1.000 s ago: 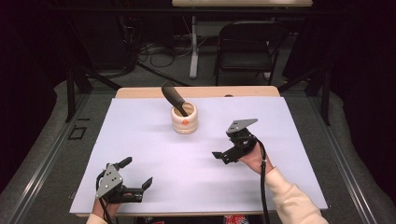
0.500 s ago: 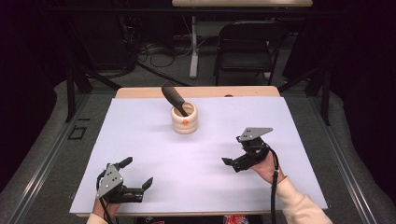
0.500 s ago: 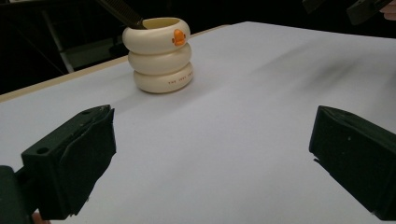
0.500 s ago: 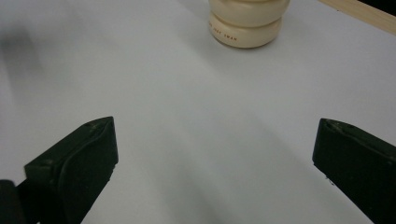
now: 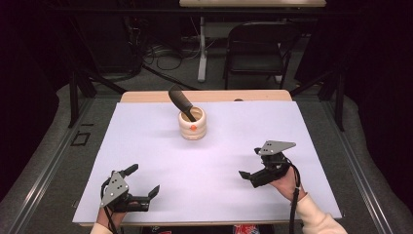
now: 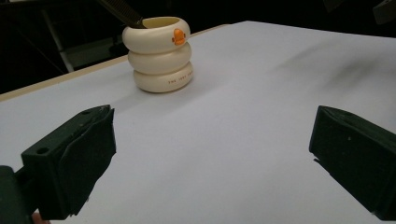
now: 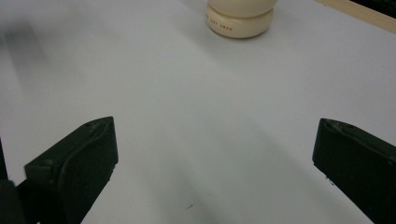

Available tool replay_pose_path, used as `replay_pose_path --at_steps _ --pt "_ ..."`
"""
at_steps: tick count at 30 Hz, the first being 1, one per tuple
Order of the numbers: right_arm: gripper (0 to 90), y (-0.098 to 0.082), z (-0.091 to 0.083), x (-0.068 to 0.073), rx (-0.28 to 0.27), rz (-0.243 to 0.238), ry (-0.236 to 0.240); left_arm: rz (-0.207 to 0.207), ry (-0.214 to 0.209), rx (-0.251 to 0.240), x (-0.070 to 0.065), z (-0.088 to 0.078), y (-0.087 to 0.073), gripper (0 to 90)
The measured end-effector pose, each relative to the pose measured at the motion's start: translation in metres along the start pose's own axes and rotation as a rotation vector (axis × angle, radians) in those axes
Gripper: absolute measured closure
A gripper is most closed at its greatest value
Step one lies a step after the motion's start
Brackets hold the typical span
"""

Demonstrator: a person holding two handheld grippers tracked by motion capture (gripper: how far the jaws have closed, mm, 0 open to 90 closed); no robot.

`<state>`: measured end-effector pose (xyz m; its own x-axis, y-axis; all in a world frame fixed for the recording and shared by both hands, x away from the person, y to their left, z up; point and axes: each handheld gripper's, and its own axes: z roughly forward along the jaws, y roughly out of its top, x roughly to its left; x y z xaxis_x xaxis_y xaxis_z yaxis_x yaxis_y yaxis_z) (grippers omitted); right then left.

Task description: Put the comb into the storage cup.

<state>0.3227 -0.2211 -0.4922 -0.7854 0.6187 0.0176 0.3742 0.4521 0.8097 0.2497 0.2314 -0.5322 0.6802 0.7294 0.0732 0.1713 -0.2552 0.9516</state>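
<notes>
Pretty much the whole white table top [image 5: 219,165] is open, lots of room to pass in the middle and on both sides. The one thing in the way is the cream ringed cup [image 5: 192,125] near the far edge, with a dark handle [image 5: 181,101] leaning out up-left

A cream ringed holder [image 5: 192,124] stands upright mid-table, a black-handled tool [image 5: 181,101] leaning inside.

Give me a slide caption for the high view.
Two open hand-held grippers, left and right, rest apart from a cream ringed cup holding a dark-handled tool.
</notes>
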Motion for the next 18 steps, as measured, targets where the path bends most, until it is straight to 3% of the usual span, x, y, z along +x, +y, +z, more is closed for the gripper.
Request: replay_pose_path --at_steps 18 --pt "0.0 -0.024 -0.012 0.009 0.007 -0.008 -0.017 -0.004 -0.001 0.000 0.000 0.000 0.000 0.5"
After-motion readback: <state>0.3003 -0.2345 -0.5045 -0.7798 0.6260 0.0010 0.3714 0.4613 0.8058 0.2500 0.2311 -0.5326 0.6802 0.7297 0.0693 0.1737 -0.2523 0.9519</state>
